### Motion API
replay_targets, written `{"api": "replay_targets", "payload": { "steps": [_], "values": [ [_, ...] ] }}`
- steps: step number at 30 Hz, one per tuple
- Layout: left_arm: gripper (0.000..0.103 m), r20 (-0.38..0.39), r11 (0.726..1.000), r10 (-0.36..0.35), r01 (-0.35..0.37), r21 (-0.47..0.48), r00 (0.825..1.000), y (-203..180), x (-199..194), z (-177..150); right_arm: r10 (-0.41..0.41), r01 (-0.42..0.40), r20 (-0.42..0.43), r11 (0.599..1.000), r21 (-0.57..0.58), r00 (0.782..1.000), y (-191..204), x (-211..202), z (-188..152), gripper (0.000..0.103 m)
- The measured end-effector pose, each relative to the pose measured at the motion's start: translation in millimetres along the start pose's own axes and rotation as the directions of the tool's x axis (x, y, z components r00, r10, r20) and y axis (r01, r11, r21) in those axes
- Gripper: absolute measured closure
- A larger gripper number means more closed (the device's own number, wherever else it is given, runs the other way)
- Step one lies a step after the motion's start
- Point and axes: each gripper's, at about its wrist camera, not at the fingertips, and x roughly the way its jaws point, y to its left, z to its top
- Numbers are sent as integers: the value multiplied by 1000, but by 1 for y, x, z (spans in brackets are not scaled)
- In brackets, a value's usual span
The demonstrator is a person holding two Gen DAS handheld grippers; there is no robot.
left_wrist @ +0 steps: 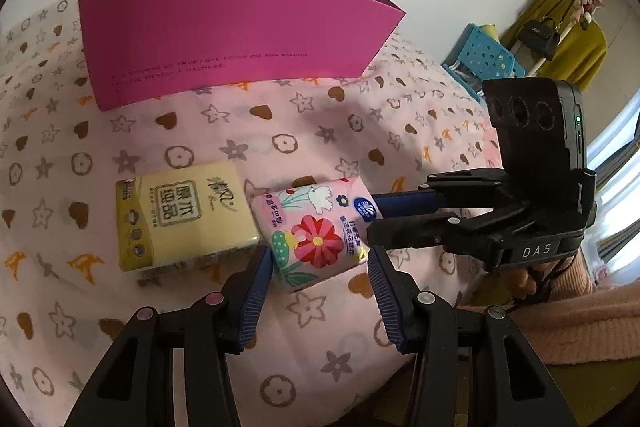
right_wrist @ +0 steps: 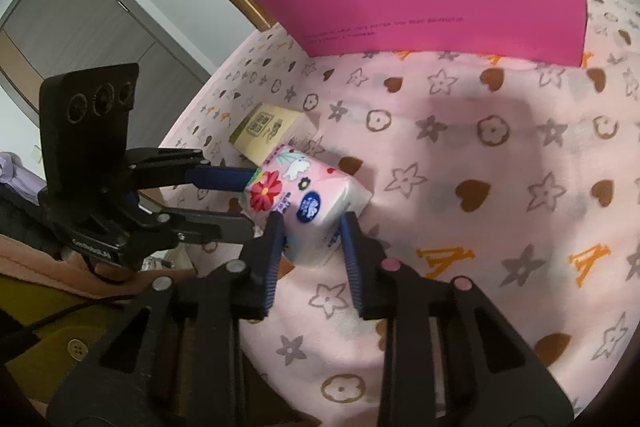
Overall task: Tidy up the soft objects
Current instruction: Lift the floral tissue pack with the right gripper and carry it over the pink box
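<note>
Early stage: both tissue packs are still lying on the pink bedspread, yellow pack untouched, floral pack being flanked by the half-open left claw and apparently pinched by the right claw, pink box waiting behind

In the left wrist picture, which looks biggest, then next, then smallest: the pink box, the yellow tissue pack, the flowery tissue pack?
1. pink box, clearly biggest, though farthest.
2. yellow tissue pack.
3. flowery tissue pack.
The two packs look nearly alike, so their order is unsure.
</note>
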Motion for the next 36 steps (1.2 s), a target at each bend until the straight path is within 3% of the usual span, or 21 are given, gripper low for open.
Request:
{"api": "replay_targets", "payload": {
  "steps": [9, 18, 20, 29, 36],
  "values": [
    [54, 18, 999, -39, 39, 8, 999, -10, 22, 27, -94, 91, 68, 995, 44, 993, -25, -21, 14, 71],
    [66, 9, 1000, 6, -6, -23, 1000, 1, 39, 52, -135, 128, 95, 989, 77, 986, -42, -22, 27, 71],
    [66, 6, 999, -11, 11, -39, 1000, 4, 42, 54, -137, 129, 96, 988, 83, 986, -43, -19, 27, 70],
    [67, 11, 999, -19, 20, -46, 1000, 5, 40, 59, -152, 145, 92, 986, 83, 984, -40, -17, 30, 68],
    [67, 75, 1000, -25, 25, -3, 997, -4, 16, 77, -172, 168, 147, 985, 45, 974, -24, -36, 44, 68]
  ]
}}
